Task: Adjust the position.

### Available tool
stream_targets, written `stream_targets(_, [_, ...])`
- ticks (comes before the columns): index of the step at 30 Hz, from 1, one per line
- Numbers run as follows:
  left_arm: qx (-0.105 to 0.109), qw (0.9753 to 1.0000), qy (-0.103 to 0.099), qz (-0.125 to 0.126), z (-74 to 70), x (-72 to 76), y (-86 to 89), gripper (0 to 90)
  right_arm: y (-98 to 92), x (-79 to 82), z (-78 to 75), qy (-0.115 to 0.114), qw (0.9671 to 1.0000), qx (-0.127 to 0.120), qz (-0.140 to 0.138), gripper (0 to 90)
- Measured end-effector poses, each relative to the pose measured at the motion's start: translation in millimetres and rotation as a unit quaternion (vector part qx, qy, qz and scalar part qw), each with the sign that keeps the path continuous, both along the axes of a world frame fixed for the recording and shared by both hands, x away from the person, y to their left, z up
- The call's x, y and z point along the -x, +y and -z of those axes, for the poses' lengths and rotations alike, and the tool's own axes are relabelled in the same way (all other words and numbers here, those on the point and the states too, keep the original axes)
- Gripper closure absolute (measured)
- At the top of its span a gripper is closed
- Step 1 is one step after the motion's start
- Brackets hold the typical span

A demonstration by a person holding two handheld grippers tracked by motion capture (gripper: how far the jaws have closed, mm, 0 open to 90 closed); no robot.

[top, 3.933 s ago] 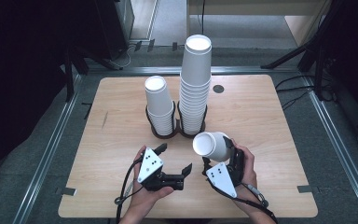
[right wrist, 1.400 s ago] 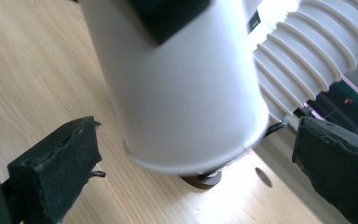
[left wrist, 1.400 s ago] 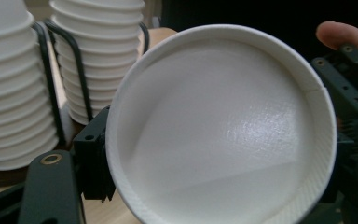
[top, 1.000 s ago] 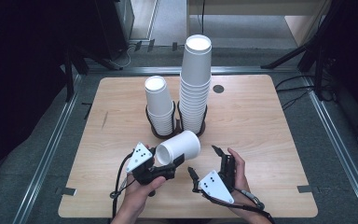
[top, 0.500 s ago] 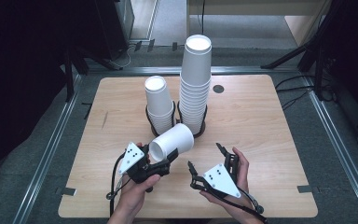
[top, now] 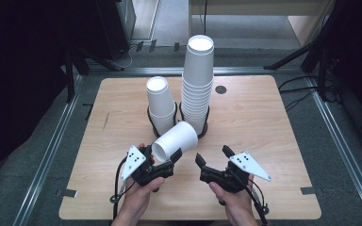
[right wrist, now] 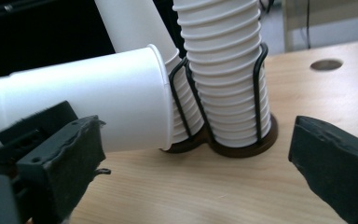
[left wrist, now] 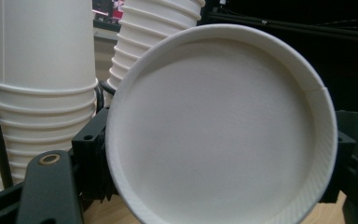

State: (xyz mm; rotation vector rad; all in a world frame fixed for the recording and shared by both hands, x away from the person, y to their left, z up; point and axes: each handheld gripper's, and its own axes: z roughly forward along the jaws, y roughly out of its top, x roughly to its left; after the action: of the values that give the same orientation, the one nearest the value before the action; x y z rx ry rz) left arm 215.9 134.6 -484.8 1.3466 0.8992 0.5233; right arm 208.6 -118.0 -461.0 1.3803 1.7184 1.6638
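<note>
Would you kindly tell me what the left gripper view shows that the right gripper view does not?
The left gripper view looks straight into the held cup's open mouth, showing its rim and inside. The right gripper view gives that cup's outer side lying nearly level, the holder's dark round base, a hole in the table, and the right gripper open and empty. Both show the two cup stacks behind.

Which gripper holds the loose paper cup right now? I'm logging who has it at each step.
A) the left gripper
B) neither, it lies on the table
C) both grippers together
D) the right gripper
A: the left gripper is clamped on the loose paper cup, which is tilted off the table, while the right gripper stands open and apart from it.
</note>
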Motion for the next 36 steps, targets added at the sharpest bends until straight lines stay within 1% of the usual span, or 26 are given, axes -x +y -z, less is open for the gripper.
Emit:
stream_targets(1, [0.001,1.0000,0.000,0.000,0.6,0.1,-0.1,21.4,-0.7,-0.5,-0.6,0.008,0.9999,-0.012,-0.003,1.8])
stream_targets(2, [0.001,1.0000,0.000,0.000,0.6,0.1,-0.1,21.4,-0.7,-0.5,-0.6,0.008,0.9999,-0.012,-0.003,1.8])
stream_targets(3, [0.005,1.0000,-0.001,-0.001,1.1,0.2,-0.4,21.4,-1.6,-0.7,-1.5,0.017,0.9994,-0.028,-0.006,1.4])
stream_targets(4, [0.009,1.0000,-0.003,0.000,1.4,0.3,-1.8,21.4,-3.1,-1.3,-2.8,0.034,0.9979,-0.055,-0.007,1.0])
stream_targets(6, [0.010,0.9999,-0.012,0.000,1.1,1.1,-4.1,21.3,-3.6,-2.4,-3.8,0.051,0.9952,-0.083,-0.012,1.0])
stream_targets(8, [0.002,0.9997,-0.023,0.001,1.2,2.5,-7.0,21.3,-4.0,-2.9,-5.1,0.065,0.9920,-0.108,-0.007,1.0])
stream_targets(10, [0.001,0.9996,-0.027,0.002,1.6,3.2,-9.5,21.3,-3.6,-4.5,-6.9,0.084,0.9878,-0.132,0.000,1.0])
stream_targets(11, [0.000,0.9996,-0.027,0.005,1.9,3.2,-10.3,21.3,-3.3,-4.7,-8.0,0.092,0.9850,-0.146,0.004,1.0])
stream_targets(12, [0.001,0.9996,-0.027,0.006,2.0,3.3,-11.0,21.3,-2.8,-4.8,-9.0,0.098,0.9821,-0.161,0.007,1.0])
stream_targets(14, [0.003,0.9996,-0.029,0.004,2.2,3.2,-12.4,21.3,-1.3,-3.7,-10.5,0.108,0.9773,-0.182,0.017,1.0])
stream_targets(15, [0.003,0.9995,-0.030,0.004,2.2,3.3,-12.8,21.3,-0.4,-2.7,-10.7,0.109,0.9750,-0.193,0.021,1.0])
stream_targets(17, [0.005,0.9995,-0.032,0.004,2.3,3.7,-13.7,21.3,1.8,-1.5,-10.1,0.119,0.9706,-0.208,0.025,1.0])
stream_targets(20, [0.002,0.9993,-0.037,0.006,2.8,4.8,-15.1,21.3,3.3,-2.2,-8.1,0.138,0.9610,-0.238,0.031,1.0])
stream_targets(23, [0.002,0.9991,-0.041,0.005,2.8,5.3,-16.0,21.2,3.8,-5.1,-5.3,0.162,0.9480,-0.271,0.037,1.1])
stream_targets(25, [0.001,0.9991,-0.042,0.003,2.8,5.4,-16.5,21.2,4.6,-7.1,-3.4,0.182,0.9356,-0.300,0.037,1.0])
stream_targets(26, [0.001,0.9991,-0.042,0.003,2.8,5.4,-16.5,21.2,4.6,-7.1,-3.4,0.182,0.9356,-0.300,0.037,1.0])
stream_targets(27, [0.002,0.9991,-0.043,0.002,3.0,5.5,-16.9,21.2,5.1,-7.6,-2.6,0.195,0.9280,-0.315,0.037,1.0])
stream_targets(28, [0.000,0.9991,-0.043,0.003,3.5,5.5,-17.4,21.2,6.7,-8.2,-1.2,0.212,0.9168,-0.337,0.034,1.0])
stream_targets(29, [0.000,0.9990,-0.044,0.003,3.8,5.6,-17.8,21.2,7.8,-8.2,-1.3,0.217,0.9126,-0.344,0.036,1.0])
stream_targets(30, [0.000,0.9991,-0.043,0.004,4.1,5.9,-18.8,21.2,8.6,-8.4,-0.9,0.222,0.9097,-0.349,0.039,0.4])
stream_targets(31, [0.000,0.9991,-0.043,0.004,4.1,5.9,-18.8,21.2,8.6,-8.4,-0.9,0.222,0.9097,-0.349,0.039,0.4])
stream_targets(32, [-0.002,0.9989,-0.045,0.007,4.6,6.2,-20.4,21.2,10.0,-8.3,-0.3,0.239,0.9012,-0.357,0.056,0.0])
stream_targets(33, [-0.004,0.9989,-0.046,0.007,4.8,6.4,-21.5,21.2,10.1,-8.8,-0.1,0.245,0.8937,-0.372,0.054,0.0])
stream_targets(34, [-0.004,0.9989,-0.046,0.007,4.8,6.4,-21.5,21.2,10.1,-8.8,-0.1,0.245,0.8937,-0.372,0.054,0.0])
stream_targets(35, [-0.007,0.9988,-0.047,0.008,5.2,7.0,-23.2,21.2,11.3,-9.7,-0.2,0.253,0.8841,-0.389,0.054,0.0])
stream_targets(36, [-0.007,0.9988,-0.048,0.010,5.4,7.4,-23.9,21.2,12.4,-10.3,-0.5,0.256,0.8786,-0.400,0.052,0.0])
